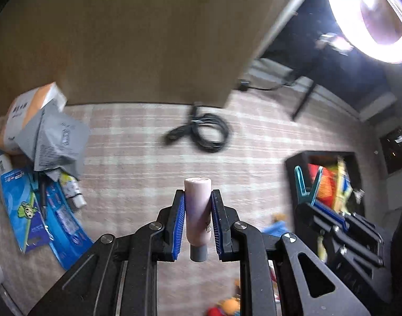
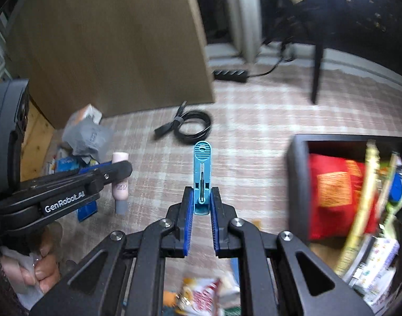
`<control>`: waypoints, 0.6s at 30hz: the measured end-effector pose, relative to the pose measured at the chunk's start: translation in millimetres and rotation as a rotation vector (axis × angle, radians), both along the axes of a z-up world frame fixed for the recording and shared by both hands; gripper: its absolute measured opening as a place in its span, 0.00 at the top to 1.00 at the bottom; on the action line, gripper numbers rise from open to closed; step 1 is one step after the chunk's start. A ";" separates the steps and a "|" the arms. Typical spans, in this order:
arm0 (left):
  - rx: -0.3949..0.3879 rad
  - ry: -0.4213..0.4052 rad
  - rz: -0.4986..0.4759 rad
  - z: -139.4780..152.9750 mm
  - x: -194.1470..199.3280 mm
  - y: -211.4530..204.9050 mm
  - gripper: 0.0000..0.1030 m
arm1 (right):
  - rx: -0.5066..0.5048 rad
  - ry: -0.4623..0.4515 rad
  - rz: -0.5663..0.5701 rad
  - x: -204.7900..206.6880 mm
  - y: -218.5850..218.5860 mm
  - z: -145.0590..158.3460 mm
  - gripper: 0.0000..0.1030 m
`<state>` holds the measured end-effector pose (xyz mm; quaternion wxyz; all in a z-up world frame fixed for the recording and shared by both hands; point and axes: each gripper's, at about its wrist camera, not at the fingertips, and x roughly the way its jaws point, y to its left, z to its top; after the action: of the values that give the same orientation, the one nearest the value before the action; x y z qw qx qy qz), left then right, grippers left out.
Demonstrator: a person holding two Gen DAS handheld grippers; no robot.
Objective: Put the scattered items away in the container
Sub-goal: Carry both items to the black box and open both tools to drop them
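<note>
My left gripper [image 1: 197, 197] is shut on a pale pink tube [image 1: 199, 210] with a grey cap pointing down, held above the checked rug. It also shows in the right wrist view [image 2: 119, 181], held by the left gripper [image 2: 114, 169]. My right gripper [image 2: 202, 197] is shut on a teal clothes peg [image 2: 202, 173], which also shows in the left wrist view [image 1: 306, 184]. The black container [image 2: 297, 173] stands at the right, holding a red packet [image 2: 335, 192] and several other items. It also shows in the left wrist view [image 1: 292, 168].
A coiled black cable [image 1: 206, 131] lies on the rug ahead. A pile of packets, a grey pouch [image 1: 56, 142] and blue cards [image 1: 24, 205] lies at the left by a brown cabinet [image 1: 135, 39]. Snack packs [image 2: 203, 297] lie below the right gripper. A bright ring lamp [image 1: 372, 13] is upper right.
</note>
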<state>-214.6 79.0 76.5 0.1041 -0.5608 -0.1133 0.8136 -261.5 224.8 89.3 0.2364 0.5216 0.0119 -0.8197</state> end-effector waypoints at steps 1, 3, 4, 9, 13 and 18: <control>0.008 0.010 -0.016 8.7 -2.6 5.3 0.82 | -0.003 0.012 -0.013 2.1 13.0 6.8 0.88; 0.029 0.030 -0.059 25.5 -8.0 24.8 0.82 | -0.015 0.024 -0.022 2.8 34.7 13.1 0.88; 0.039 0.035 -0.075 37.7 -16.4 30.9 0.82 | -0.019 0.027 -0.040 3.4 47.4 16.2 0.88; 0.089 0.060 -0.193 59.2 0.8 91.1 0.82 | -0.016 0.053 -0.151 8.0 118.1 31.1 0.88; 0.133 0.054 -0.276 73.0 21.4 132.4 0.82 | 0.014 0.078 -0.237 14.0 170.9 37.2 0.88; 0.165 0.048 -0.361 80.2 43.9 183.9 0.82 | 0.041 0.080 -0.320 23.9 226.0 38.5 0.88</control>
<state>-170.7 262.9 156.7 0.2966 -0.5421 -0.0744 0.7827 -237.7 450.9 127.7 0.0912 0.4884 -0.0451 -0.8667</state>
